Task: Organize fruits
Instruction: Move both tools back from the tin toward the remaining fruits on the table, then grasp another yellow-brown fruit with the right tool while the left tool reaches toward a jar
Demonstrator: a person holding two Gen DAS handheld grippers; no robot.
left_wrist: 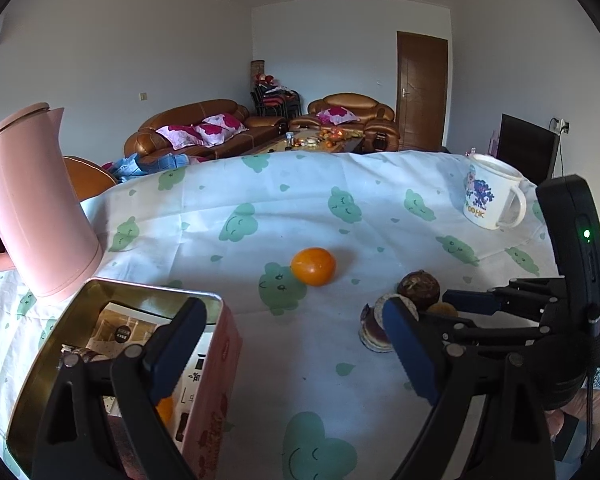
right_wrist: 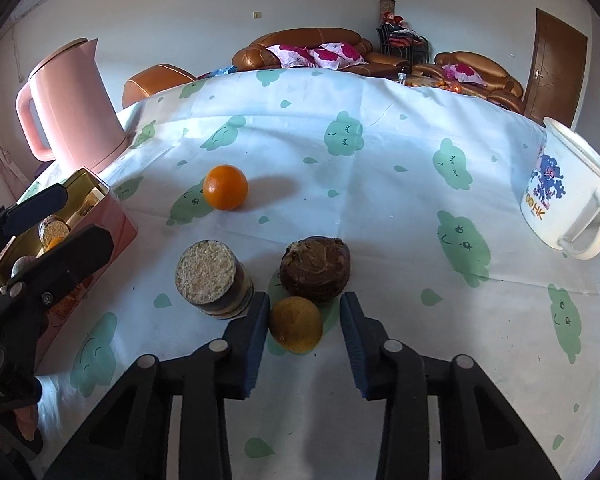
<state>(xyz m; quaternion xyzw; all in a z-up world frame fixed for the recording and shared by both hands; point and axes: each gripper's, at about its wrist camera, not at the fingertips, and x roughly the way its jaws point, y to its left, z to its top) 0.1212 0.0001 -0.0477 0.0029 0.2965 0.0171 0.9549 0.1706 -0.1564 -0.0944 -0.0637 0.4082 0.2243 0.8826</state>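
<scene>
Tin (left_wrist: 40, 360): open pink box with a gold inside, under the left gripper (left_wrist: 296, 356); its left finger (left_wrist: 172, 352) hangs over the opening.
Inside the tin: a small orange fruit (left_wrist: 165, 409) beside that finger, a printed card and a couple of round items that are hard to identify.
Left fingers: spread wide, nothing between them.
Right gripper (right_wrist: 304, 344): a dull yellow fruit (right_wrist: 296, 324) sits on the counter (right_wrist: 380, 220) between its fingers; the left pad looks to be touching it, a gap shows at the right pad, so whether it is grasped I cannot tell.
Brown fruit (right_wrist: 316, 268): just beyond the right fingertips, touching the yellow fruit.
Round stack (right_wrist: 214, 280): crumbly top, just left of the right fingers.
Orange (right_wrist: 225, 187): further ahead and left, alone on the cloth.
Mug (right_wrist: 564, 196): far right of the right fingers, contents hidden.
Pink kettle (right_wrist: 76, 112): lid shut, behind the tin.
</scene>
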